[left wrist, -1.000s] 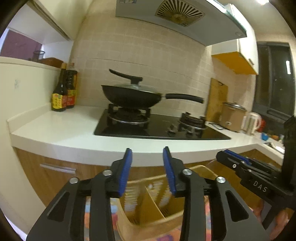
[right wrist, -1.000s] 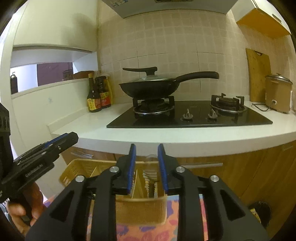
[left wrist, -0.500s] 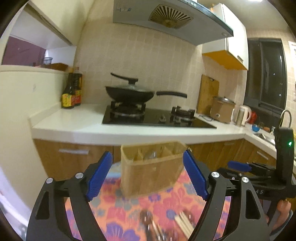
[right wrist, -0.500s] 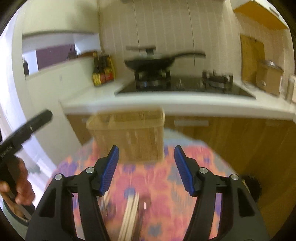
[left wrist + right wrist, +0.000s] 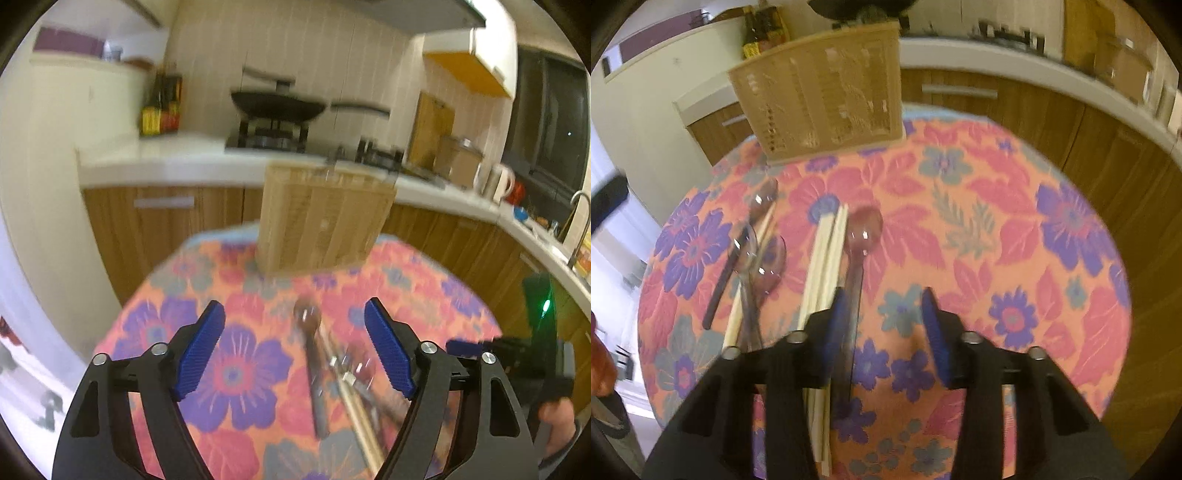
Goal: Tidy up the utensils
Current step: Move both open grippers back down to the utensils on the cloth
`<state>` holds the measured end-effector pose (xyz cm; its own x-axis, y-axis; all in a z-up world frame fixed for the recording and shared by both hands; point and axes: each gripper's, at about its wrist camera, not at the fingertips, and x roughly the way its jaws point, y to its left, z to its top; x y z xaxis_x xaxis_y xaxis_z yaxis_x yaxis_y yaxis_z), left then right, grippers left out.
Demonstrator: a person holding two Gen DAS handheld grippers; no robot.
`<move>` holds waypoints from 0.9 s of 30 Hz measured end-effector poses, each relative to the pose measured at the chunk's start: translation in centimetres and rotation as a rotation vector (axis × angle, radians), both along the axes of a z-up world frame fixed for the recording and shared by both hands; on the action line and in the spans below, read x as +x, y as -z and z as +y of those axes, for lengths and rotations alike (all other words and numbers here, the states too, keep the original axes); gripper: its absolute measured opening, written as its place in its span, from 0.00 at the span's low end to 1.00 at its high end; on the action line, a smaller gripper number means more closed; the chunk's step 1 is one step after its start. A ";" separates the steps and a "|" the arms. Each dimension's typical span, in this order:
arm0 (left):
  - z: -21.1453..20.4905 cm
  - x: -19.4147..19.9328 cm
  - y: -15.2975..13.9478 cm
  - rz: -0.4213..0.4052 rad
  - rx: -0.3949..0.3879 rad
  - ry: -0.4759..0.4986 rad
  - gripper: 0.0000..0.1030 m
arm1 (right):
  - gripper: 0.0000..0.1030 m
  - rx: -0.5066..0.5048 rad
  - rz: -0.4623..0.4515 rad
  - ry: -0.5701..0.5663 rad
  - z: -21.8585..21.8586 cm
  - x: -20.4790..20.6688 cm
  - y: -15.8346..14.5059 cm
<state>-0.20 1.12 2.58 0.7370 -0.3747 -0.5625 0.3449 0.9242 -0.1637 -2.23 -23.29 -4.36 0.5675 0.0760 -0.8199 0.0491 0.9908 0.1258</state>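
Observation:
A woven utensil basket (image 5: 823, 99) (image 5: 321, 218) stands at the far side of the flower-cloth table (image 5: 997, 221). Pale chopsticks (image 5: 827, 251), a pink-bowled spoon (image 5: 864, 225), several clear spoons (image 5: 764, 258) and a dark spoon (image 5: 720, 288) lie loose on the cloth. My right gripper (image 5: 886, 325) hovers over them with its jaws closing; the pink spoon's handle runs just inside the left pad and nothing is gripped. My left gripper (image 5: 294, 350) stands wide and is closing slightly above a dark spoon (image 5: 308, 325) and chopsticks (image 5: 354, 398), holding nothing.
Behind the table runs a white counter (image 5: 166, 162) with wooden cabinets, a wok on the stove (image 5: 277, 105) and sauce bottles (image 5: 160, 114). A hand with the right gripper's body (image 5: 517, 354) is at the right of the left wrist view. Flowered cloth lies right of the utensils.
Both views have dropped from the stove down to the table, and the basket now sits farther off. The left jaws spread wide. The right jaws widened, then narrowed again.

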 end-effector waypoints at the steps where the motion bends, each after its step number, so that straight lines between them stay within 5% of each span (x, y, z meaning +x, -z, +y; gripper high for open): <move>1: 0.2 0.6 0.8 0.040 0.002 0.005 0.67 | 0.33 0.024 0.011 0.000 -0.2 0.1 0.3; 6: 1.0 3.9 4.8 0.287 -0.115 0.163 0.57 | 0.33 0.051 0.037 0.014 -1.0 0.8 1.1; 16: -2.2 10.4 6.9 0.460 -0.075 0.204 0.46 | 0.30 0.054 0.040 -0.051 -0.2 1.5 1.1; 24: -6.3 12.1 7.5 0.479 0.197 0.186 0.46 | 0.29 -0.019 0.055 -0.080 0.4 2.3 1.3; 27: -7.1 12.1 7.5 0.475 0.234 0.181 0.46 | 0.28 -0.046 0.078 -0.108 1.5 2.9 1.4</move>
